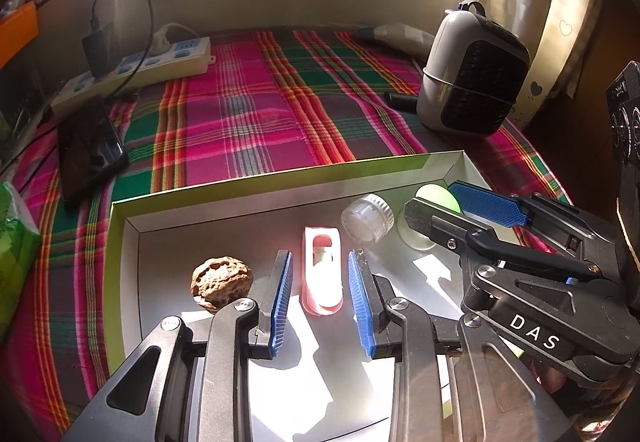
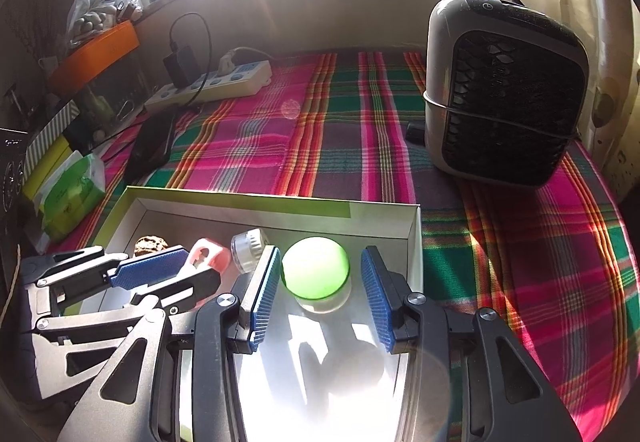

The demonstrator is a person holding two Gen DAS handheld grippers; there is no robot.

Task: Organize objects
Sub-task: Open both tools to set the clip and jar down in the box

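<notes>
A shallow white box with green rim (image 1: 124,242) (image 2: 384,208) lies on the plaid cloth. In it are a walnut (image 1: 222,282) (image 2: 150,245), a pink-and-white clip-like object (image 1: 322,270) (image 2: 208,256), a clear ribbed cap (image 1: 366,217) (image 2: 249,248) and a green ball on a clear base (image 2: 315,268) (image 1: 438,198). My left gripper (image 1: 320,302) (image 2: 168,274) is open with its blue pads either side of the pink object. My right gripper (image 2: 320,298) (image 1: 452,210) is open around the green ball; touching cannot be told.
A grey-black fan heater (image 1: 472,74) (image 2: 504,90) stands at the right. A white power strip (image 1: 136,70) (image 2: 212,82) with a black charger, a dark phone (image 1: 90,150) (image 2: 152,144) and a green tissue pack (image 2: 70,194) lie at the left.
</notes>
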